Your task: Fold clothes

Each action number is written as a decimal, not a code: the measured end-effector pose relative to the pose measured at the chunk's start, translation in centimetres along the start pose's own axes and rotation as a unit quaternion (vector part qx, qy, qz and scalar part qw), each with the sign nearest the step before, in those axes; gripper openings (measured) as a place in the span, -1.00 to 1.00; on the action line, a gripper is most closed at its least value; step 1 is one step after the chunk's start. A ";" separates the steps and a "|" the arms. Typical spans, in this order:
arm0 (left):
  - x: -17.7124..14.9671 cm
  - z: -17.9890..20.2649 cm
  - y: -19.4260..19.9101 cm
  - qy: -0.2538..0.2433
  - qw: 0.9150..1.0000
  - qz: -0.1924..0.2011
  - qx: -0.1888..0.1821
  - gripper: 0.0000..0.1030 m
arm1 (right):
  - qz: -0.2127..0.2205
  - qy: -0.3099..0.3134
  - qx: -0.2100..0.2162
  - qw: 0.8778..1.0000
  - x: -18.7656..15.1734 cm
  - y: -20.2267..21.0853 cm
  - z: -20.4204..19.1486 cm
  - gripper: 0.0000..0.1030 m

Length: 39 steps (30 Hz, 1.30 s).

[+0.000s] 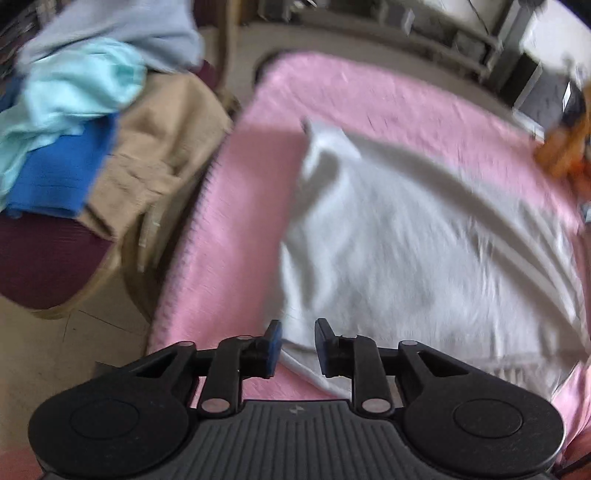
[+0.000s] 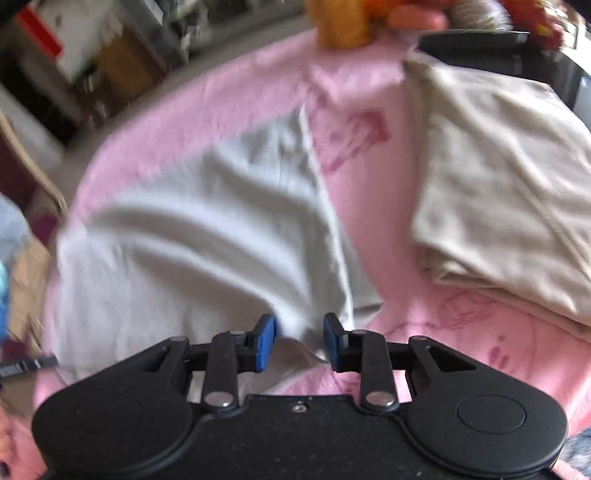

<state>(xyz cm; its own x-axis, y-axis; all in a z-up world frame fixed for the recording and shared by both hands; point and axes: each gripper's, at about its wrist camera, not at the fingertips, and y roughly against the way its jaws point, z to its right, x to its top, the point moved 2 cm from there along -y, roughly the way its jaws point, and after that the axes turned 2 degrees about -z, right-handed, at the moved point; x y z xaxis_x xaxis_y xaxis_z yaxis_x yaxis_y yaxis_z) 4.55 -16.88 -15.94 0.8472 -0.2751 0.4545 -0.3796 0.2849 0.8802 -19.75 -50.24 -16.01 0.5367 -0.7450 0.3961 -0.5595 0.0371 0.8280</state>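
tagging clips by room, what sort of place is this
Probably a bedroom or a lived-in room at home: a pink blanket spread as the folding surface, loose clothes heaped on a chair, and cluttered shelves behind.

Bare pink blanket (image 1: 369, 92) lies open beyond the far edge of the white garment (image 1: 406, 240), and a strip of it runs free along the garment's left side down to the left gripper (image 1: 298, 347). Past that strip the surface ends; a chair (image 1: 48, 266) heaped with clothes (image 1: 92, 122) stands close beside it. In the right wrist view, a pink lane separates the white garment from a folded beige garment (image 2: 498, 192), which fills the right side. Orange and yellow objects (image 2: 343, 22), too blurred to name, crowd the far edge. Cluttered shelving (image 2: 92, 62) stands beyond.
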 end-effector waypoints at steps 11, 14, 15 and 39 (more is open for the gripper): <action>1.1 -3.0 -1.0 0.098 0.994 -0.026 -0.033 -0.35 | 0.031 -0.101 0.015 0.994 0.1 1.6 3.9 -0.27; 1.3 -3.0 -1.7 0.106 0.993 -0.040 -0.044 -0.37 | 0.024 -0.096 0.010 0.995 0.1 1.0 3.4 -0.27; 1.4 -2.8 -1.9 0.102 0.993 -0.040 -0.040 -0.38 | 0.023 -0.095 0.009 0.995 0.1 0.9 3.3 -0.27; 1.4 -1.7 -0.9 0.073 0.997 -0.007 -0.021 -0.89 | -0.013 -0.140 0.014 0.990 0.0 -0.3 5.3 -0.27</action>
<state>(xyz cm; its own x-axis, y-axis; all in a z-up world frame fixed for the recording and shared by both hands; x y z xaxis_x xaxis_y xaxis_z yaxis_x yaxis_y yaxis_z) 6.65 -15.99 -16.30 0.8984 -0.1427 0.4153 -0.3547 0.3215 0.8780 -22.91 -53.79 -18.30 0.3571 -0.9011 0.2460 -0.5673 0.0000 0.8235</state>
